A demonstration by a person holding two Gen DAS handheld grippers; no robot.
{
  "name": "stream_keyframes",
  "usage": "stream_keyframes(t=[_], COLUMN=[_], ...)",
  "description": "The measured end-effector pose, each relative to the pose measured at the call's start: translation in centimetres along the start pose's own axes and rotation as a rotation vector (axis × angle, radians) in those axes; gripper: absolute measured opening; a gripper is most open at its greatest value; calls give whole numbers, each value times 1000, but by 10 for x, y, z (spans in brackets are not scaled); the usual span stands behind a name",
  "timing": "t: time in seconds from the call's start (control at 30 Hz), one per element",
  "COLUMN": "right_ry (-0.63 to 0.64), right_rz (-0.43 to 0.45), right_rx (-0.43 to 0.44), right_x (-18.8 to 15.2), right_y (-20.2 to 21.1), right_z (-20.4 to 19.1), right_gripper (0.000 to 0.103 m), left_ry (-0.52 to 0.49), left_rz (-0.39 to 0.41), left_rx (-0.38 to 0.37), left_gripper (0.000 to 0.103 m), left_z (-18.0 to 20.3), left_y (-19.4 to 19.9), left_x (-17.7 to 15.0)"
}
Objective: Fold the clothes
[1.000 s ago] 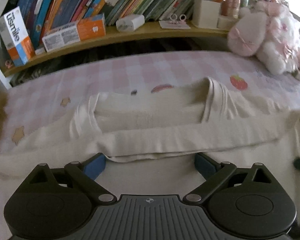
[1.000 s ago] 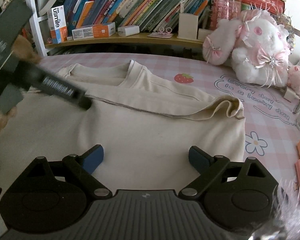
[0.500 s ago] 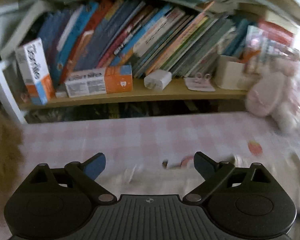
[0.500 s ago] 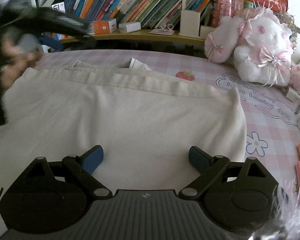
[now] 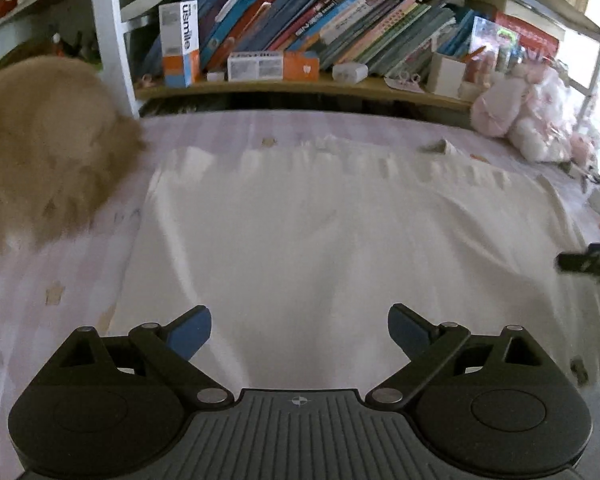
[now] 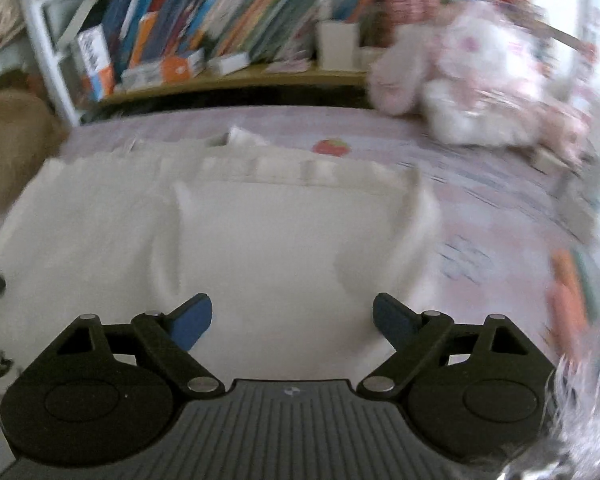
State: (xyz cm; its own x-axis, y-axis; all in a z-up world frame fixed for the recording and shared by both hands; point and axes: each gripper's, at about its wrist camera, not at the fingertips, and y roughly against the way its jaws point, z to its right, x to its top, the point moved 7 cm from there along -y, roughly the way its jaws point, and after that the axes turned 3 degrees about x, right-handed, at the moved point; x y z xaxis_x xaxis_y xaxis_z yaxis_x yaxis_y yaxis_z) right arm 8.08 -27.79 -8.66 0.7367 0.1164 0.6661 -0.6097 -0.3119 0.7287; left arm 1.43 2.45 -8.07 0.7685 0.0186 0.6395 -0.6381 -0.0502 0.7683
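A cream garment (image 5: 320,232) lies folded flat on the pink checked bedcover, its far edge a straight band; the right wrist view shows the same cloth (image 6: 268,240), blurred. My left gripper (image 5: 299,330) hangs open above the cloth's near part, nothing between its blue pads. My right gripper (image 6: 292,320) is above the cloth's near right part, its jaws closing with only flat cloth behind them and nothing gripped. A dark piece of the right gripper (image 5: 588,262) pokes in at the right edge of the left wrist view.
A wooden shelf (image 5: 300,88) of books and boxes runs along the far side. A tan furry thing (image 5: 48,160) sits at the left. Pink and white plush toys (image 6: 472,92) lie at the far right. Orange items (image 6: 568,296) lie on the bedcover at right.
The garment's near part was carried over its sleeves and collar and now lies flat. The left gripper swung far across, then back toward the near side. The right view has become blurred with motion.
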Motion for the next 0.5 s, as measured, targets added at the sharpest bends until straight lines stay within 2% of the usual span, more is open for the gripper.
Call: stream_keyframes(t=[0.03, 0.07, 0.1, 0.17, 0.23, 0.33, 0.37, 0.43, 0.47, 0.5], right_ry=[-22, -48, -75, -119, -144, -162, -165, -157, -148, -139], right_rz=[-6, -23, -46, -110, -167, -201, -214, -220, -210, -200], right_rx=[-8, -19, -31, -52, -77, -53, -41, -44, -51, -58], right_x=[-5, -12, -19, -35, -49, -62, -66, -66, -63, -60], right_y=[11, 21, 29, 40, 48, 53, 52, 50, 52, 54], right_z=[7, 14, 22, 32, 39, 36, 33, 28, 26, 23], right_gripper=[77, 65, 60, 57, 46, 37, 28, 19, 9, 7], left_ry=[-11, -25, -33, -30, -17, -11, -11, -8, -4, -4], left_rz=[-8, -17, -23, -30, -46, -77, -85, -97, -103, -107], left_rx=[6, 17, 25, 33, 33, 40, 43, 41, 40, 37], left_gripper=[97, 97, 97, 96, 96, 96, 96, 96, 96, 96], left_z=[0, -1, -2, -5, -10, -15, -16, -18, -18, -18], left_y=[3, 5, 7, 11, 11, 9, 7, 5, 3, 2], left_x=[-6, -12, -17, -25, -30, -35, -36, -38, -39, -39])
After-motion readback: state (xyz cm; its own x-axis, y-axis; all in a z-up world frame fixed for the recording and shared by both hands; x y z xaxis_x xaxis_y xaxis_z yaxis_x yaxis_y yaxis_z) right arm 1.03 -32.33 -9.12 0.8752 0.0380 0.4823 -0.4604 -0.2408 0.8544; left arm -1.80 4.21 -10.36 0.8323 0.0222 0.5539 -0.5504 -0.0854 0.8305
